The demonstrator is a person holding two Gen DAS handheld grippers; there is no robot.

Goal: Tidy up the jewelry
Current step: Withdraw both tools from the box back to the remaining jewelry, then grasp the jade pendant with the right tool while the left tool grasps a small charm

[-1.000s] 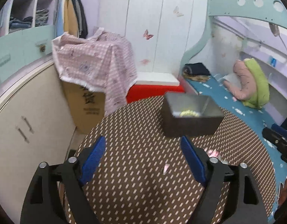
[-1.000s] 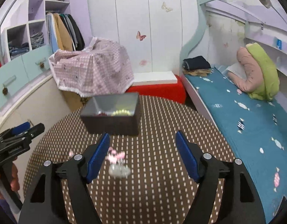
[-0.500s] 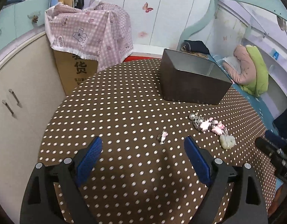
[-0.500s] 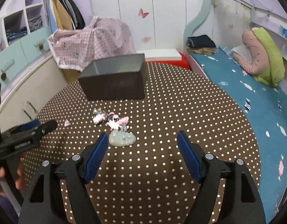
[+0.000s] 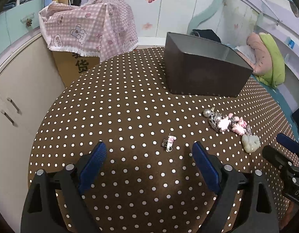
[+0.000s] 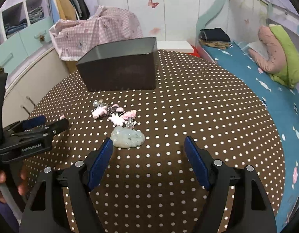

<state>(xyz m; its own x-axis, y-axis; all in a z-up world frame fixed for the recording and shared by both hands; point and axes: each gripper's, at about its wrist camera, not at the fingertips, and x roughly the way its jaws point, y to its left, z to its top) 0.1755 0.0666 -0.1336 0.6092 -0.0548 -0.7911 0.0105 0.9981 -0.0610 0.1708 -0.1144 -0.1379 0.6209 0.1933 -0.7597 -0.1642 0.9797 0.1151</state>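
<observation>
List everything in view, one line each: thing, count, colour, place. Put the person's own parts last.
box: one, dark grey, open top, far side of table.
charm cluster: one heap, pink and silver, in front of the box.
pendant: one, pale green, just nearer than the cluster.
small charm: one, pink and silver, alone, ahead of the left gripper.
table: one, round, brown with white dots.
checked cloth: one, pink, draped over a carton behind the table.
bed: one, blue sheet, beside the table.
left gripper: black, blue pads, open, empty.
right gripper: same, open, empty.
</observation>
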